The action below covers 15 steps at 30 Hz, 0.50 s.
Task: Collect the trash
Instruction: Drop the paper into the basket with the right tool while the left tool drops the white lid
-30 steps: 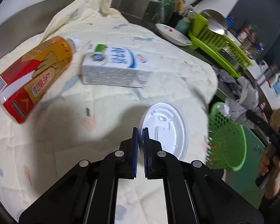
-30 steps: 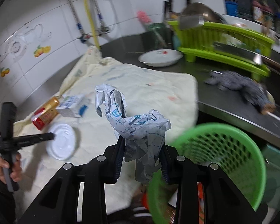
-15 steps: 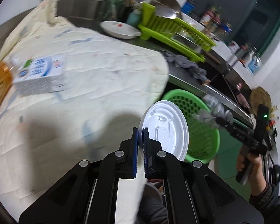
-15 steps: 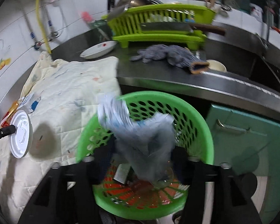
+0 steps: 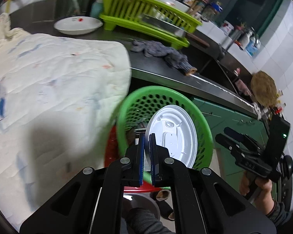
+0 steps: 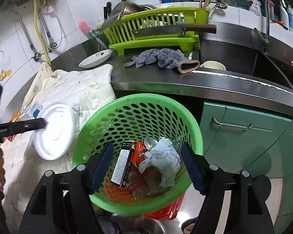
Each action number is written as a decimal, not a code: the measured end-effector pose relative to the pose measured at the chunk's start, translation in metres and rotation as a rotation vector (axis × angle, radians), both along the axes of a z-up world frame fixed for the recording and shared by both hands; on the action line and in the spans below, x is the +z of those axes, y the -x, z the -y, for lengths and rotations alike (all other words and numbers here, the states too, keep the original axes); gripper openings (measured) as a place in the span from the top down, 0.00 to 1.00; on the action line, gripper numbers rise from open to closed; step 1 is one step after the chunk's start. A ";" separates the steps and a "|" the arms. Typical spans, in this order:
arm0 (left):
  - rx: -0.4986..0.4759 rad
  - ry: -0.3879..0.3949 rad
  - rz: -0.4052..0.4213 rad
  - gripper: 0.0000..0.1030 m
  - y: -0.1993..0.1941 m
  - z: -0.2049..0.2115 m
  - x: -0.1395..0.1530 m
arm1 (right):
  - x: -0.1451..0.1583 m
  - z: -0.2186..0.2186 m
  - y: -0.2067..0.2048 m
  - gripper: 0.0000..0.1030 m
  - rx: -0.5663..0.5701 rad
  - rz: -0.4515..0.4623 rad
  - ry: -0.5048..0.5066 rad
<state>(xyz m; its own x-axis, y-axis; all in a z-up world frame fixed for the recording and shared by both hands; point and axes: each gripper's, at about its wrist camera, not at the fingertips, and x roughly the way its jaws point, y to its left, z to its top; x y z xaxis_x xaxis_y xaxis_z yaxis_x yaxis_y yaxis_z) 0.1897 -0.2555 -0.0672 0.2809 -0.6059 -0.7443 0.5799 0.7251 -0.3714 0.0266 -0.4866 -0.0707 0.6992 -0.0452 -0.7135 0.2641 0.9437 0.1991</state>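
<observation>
My left gripper is shut on the rim of a white plastic lid and holds it over the green mesh basket. In the right wrist view the lid hangs, blurred, just left of the basket. My right gripper is open and empty above the basket. Crumpled paper lies inside with a black carton and a can. A milk carton lies on the cream quilt.
A steel counter runs behind the basket with a grey cloth, a white bowl and a green dish rack holding a cleaver. Green cabinet doors stand to the right. A red bin sits under the basket.
My right gripper has opened and dropped the crumpled paper into the basket. My left gripper has carried the lid from the quilt rightward to over the basket.
</observation>
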 end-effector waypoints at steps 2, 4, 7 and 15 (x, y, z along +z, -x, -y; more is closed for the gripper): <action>-0.020 -0.012 -0.004 0.96 0.001 0.015 -0.005 | 0.000 0.001 0.005 0.31 -0.001 0.005 0.001; -0.036 -0.016 -0.009 0.95 0.002 0.027 -0.009 | 0.000 0.003 0.008 0.31 -0.006 0.006 0.007; -0.047 -0.026 -0.032 0.93 0.002 0.041 -0.017 | -0.002 0.007 0.012 0.31 -0.014 0.005 -0.003; -0.067 -0.020 -0.027 0.69 0.007 0.046 -0.024 | -0.006 0.012 0.015 0.31 -0.023 0.004 -0.013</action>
